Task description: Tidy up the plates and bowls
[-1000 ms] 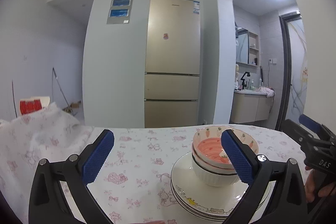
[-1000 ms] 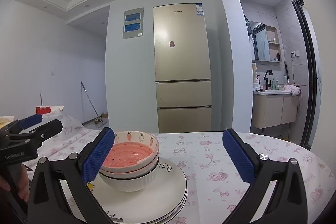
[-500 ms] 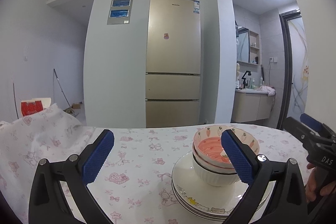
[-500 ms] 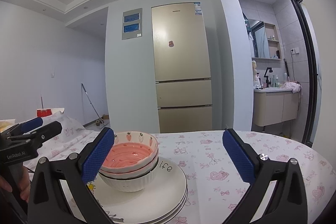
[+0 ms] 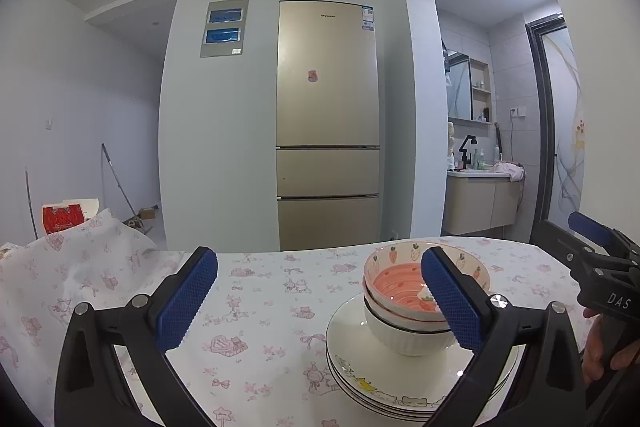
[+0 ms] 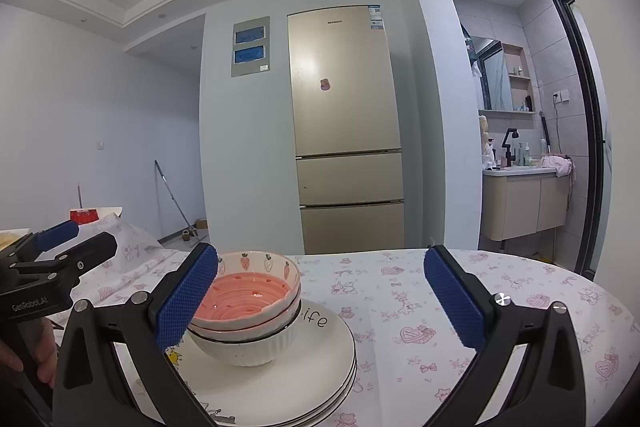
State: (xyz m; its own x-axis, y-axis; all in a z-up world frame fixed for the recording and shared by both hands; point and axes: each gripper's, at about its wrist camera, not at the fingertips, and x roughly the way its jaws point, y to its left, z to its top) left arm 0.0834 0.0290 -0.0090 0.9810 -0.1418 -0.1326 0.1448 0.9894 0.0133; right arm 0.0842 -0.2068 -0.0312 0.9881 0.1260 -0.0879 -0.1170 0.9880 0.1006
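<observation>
A pile of white plates (image 5: 384,383) (image 6: 320,359) rests on the table with stacked bowls on top; the uppermost bowl (image 5: 396,281) (image 6: 256,291) is pink inside with strawberries on its rim. My left gripper (image 5: 320,299) stands open above the tablecloth, its right finger in front of the bowls. My right gripper (image 6: 320,301) is open too, and its left finger overlaps the bowls' left side. Neither holds anything. Each gripper shows at the edge of the other's view: the right gripper (image 5: 596,267), the left gripper (image 6: 52,255).
A pink-patterned cloth covers the table (image 5: 260,307) (image 6: 440,307) and bunches up at the left (image 5: 60,267). A gold fridge (image 5: 326,123) stands behind, and a washbasin cabinet (image 6: 520,203) at the back right. A hand (image 6: 24,351) holds the left gripper's handle.
Both views have shifted slightly; the stack of plates and bowls stays in place and both grippers stay open.
</observation>
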